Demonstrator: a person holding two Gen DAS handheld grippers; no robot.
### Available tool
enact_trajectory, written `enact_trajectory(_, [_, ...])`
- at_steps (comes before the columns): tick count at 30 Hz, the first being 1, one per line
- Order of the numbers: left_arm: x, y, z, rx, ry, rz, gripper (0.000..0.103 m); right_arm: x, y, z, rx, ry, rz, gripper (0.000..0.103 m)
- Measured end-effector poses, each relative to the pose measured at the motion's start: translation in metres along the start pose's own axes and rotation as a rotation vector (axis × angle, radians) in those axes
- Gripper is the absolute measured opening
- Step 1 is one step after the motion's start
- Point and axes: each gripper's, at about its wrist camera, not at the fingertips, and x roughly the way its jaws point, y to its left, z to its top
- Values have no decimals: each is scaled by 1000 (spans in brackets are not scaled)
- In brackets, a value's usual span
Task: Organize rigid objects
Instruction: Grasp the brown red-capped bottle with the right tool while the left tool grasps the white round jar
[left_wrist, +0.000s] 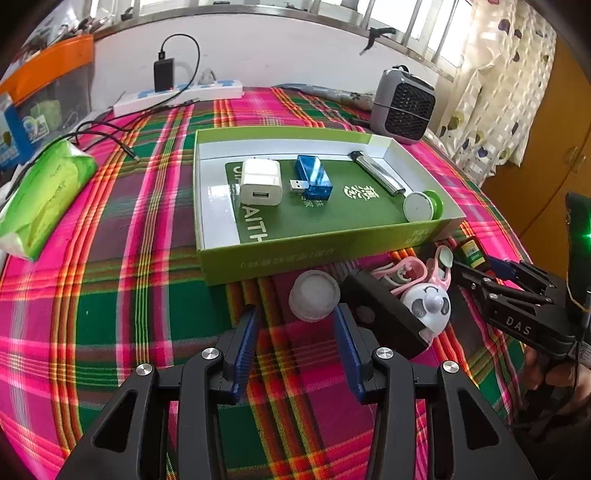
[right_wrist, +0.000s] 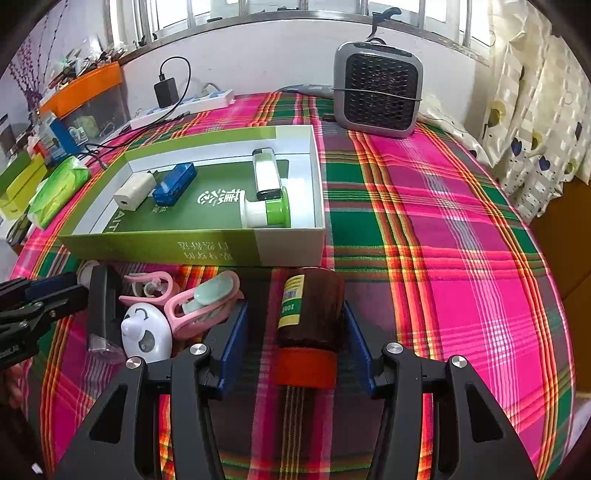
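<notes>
The brown bottle (right_wrist: 309, 306) lies on its side on the plaid tablecloth (right_wrist: 461, 258), between the spread blue pads of the right gripper (right_wrist: 295, 325); gaps show on both sides, and its red cap points toward the camera. The left gripper (left_wrist: 295, 321) is also spread, with the white round lid (left_wrist: 314, 295) just beyond its fingertips, near the front wall of the green box (left_wrist: 258, 254). The left wrist view shows the white charger (left_wrist: 260, 182), blue USB device (left_wrist: 314, 175) and silver lighter (left_wrist: 376, 173) inside the box. Only the right wrist view shows the bottle's full length and the pink clips (right_wrist: 201, 302) beside the white toy (right_wrist: 147, 332).
</notes>
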Motion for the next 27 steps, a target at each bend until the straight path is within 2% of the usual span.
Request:
enact_trajectory(7, [5, -5, 5, 9, 0, 18, 41, 0, -2, 0, -8, -2, 16, 51])
enact_trajectory(16, [11, -12, 10, 26, -3, 76, 41, -1, -8, 0, -3, -5, 19, 42])
enact_trajectory(19, [13, -11, 12, 12, -5, 97, 41, -2, -9, -1, -8, -6, 9, 33])
enact_trajectory(27, [14, -9, 13, -25, -12, 107, 41, -2, -10, -1, -13, -9, 35, 33])
